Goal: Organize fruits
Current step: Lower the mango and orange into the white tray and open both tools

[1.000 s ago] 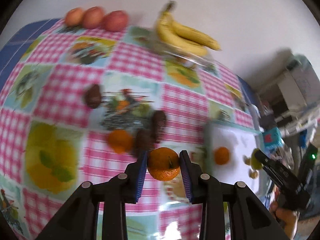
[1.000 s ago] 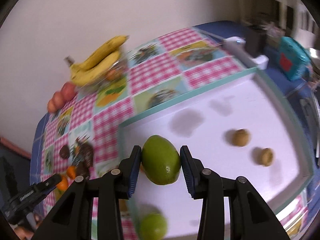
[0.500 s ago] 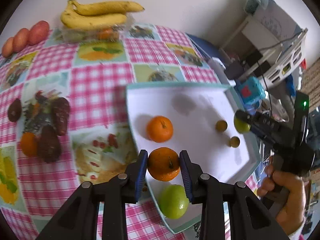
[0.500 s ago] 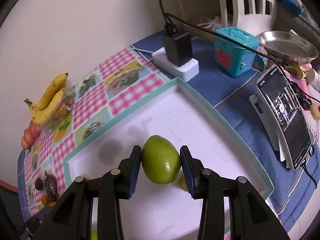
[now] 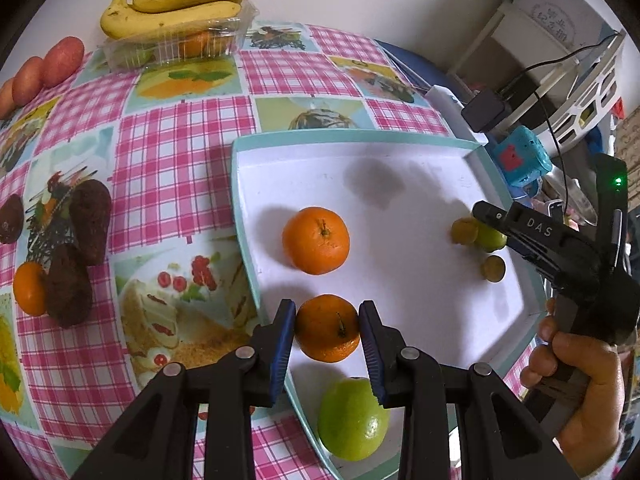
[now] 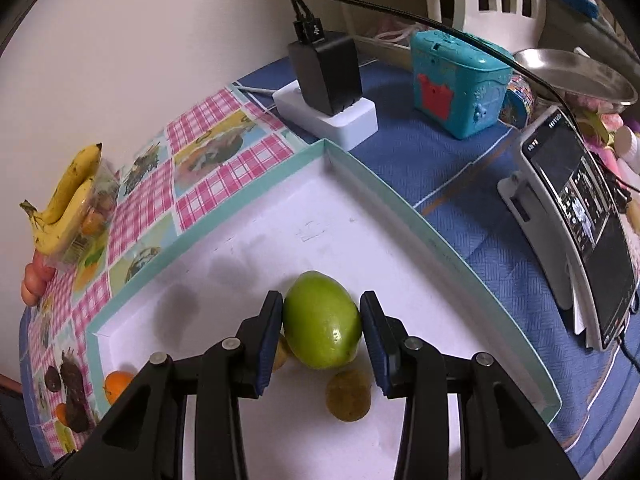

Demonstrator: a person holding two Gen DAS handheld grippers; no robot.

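Note:
My left gripper (image 5: 327, 330) is shut on an orange (image 5: 327, 328) and holds it over the near left part of the white tray (image 5: 400, 168). Another orange (image 5: 315, 240) and a green lime (image 5: 352, 418) lie in the tray. My right gripper (image 6: 322, 320) is shut on a green lime (image 6: 322, 320), low over the tray (image 6: 360, 240), beside two small brown-yellow fruits (image 6: 348, 396). The right gripper also shows in the left wrist view (image 5: 492, 232) at the tray's right side.
On the checked tablecloth (image 5: 172, 152) lie bananas on a clear box (image 5: 176, 8), red fruits (image 5: 60, 60), dark brown fruits (image 5: 90, 216) and an orange (image 5: 29, 294). Beyond the tray stand a charger on a white block (image 6: 326, 96), a teal toy box (image 6: 456, 84) and a phone on a stand (image 6: 580, 232).
The left gripper carried its orange from over the tablecloth to above the tray's near left part. The right gripper moved its lime across the tray and lowered it beside the small fruits.

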